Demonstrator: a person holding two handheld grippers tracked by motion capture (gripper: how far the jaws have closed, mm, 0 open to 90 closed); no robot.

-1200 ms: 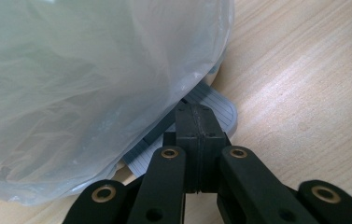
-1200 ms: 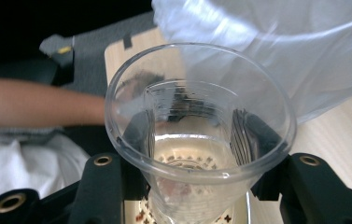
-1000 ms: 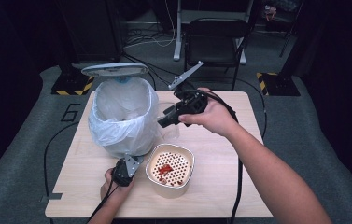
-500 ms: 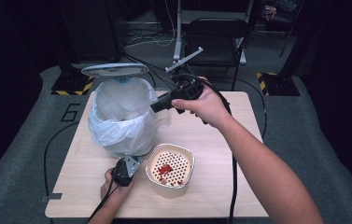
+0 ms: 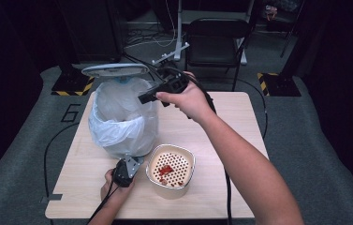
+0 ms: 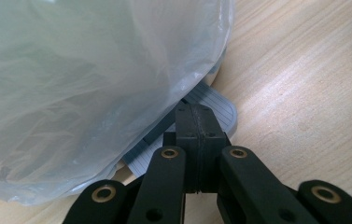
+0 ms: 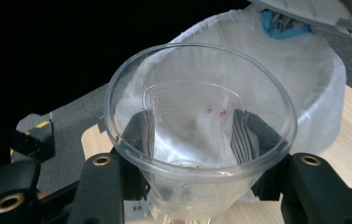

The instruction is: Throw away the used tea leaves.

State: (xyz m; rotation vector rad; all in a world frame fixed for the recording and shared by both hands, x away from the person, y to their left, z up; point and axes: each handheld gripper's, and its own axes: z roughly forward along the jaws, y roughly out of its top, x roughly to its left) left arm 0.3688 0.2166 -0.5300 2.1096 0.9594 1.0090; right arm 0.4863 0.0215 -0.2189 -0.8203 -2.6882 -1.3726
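A bin lined with a white plastic bag (image 5: 118,117) stands on the left of the wooden table (image 5: 230,122), its grey lid (image 5: 115,70) raised. My right gripper (image 5: 148,97) hovers at the bin's right rim, pointing left. In the right gripper view it (image 7: 193,128) is shut on a clear plastic cup (image 7: 197,158) with tiny red specks inside, the bag's opening behind it. My left gripper (image 5: 129,165) sits low at the bin's foot. Its jaws (image 6: 195,114) are shut, tips resting on the grey ribbed pedal (image 6: 218,109) under the bag (image 6: 80,84).
A beige bowl with a perforated insert (image 5: 170,168) holding red scraps stands at the front, just right of the left gripper. Cables trail off the table's front and right. A black chair (image 5: 216,33) stands behind the table on the grey floor.
My right hand has carried the cup up and toward the back left, from beside the bin to its rim. The left gripper has stayed on the pedal.
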